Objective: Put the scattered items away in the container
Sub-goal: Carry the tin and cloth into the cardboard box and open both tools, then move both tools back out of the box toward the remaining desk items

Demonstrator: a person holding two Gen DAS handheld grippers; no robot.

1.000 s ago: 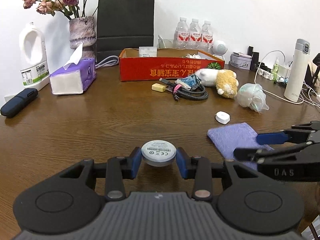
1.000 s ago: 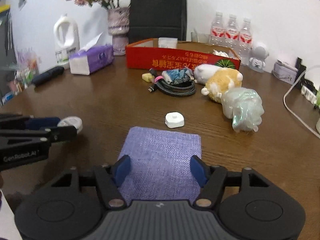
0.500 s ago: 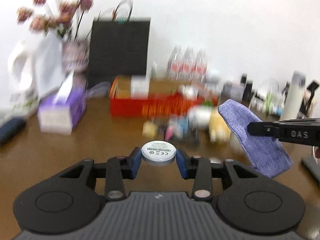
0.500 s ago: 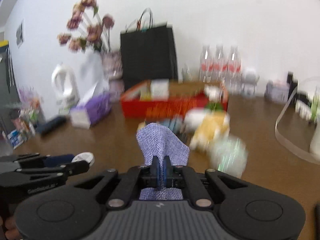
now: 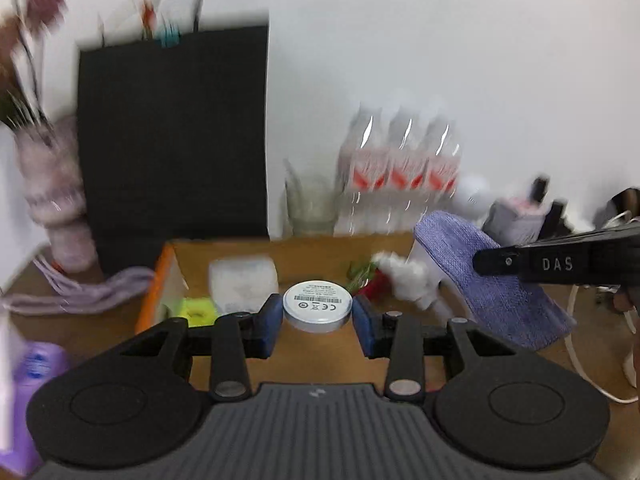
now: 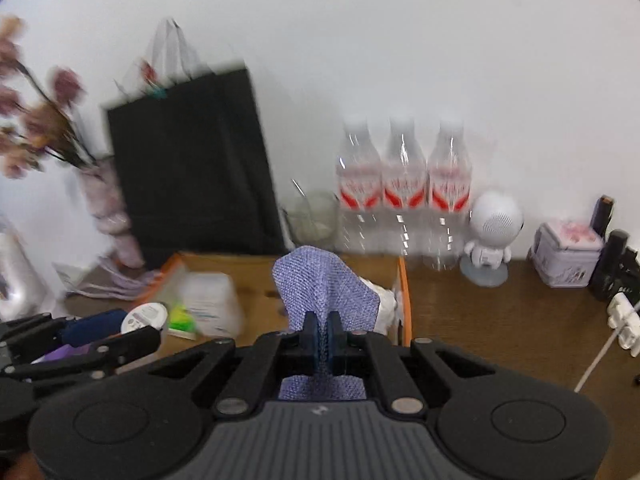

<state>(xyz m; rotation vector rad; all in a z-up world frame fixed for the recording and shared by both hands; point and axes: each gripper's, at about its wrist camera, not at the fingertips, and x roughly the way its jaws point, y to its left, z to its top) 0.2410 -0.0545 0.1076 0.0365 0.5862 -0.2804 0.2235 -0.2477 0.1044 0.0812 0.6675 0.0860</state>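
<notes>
Over the open cardboard box with its orange rim, I hold both tools side by side. My left hand-held gripper has its blue pads pressed on either side of a round white disc, label side up with a barcode and small printed marks; the jaws stand at a narrow gap set by the disc's width. From the right wrist view the same disc shows at the tip of my left tool, above the box's left part.

My right hand-held gripper is clamped fully together on a purple woven cloth, which bunches up above the pads and also shows below them. From the left wrist view that cloth hangs from the dark fingers over the right end of the box.

Inside the box lie a white rectangular packet, a yellow-green item near the left wall, and something white and fluffy with red and green beside it; blur keeps me from naming these more closely.

Behind the box stand a black paper bag, a clear glass, three water bottles with red labels, and a small white astronaut figure on the brown tabletop. A vase of dried flowers stands at the left, a lilac tin at the right.
</notes>
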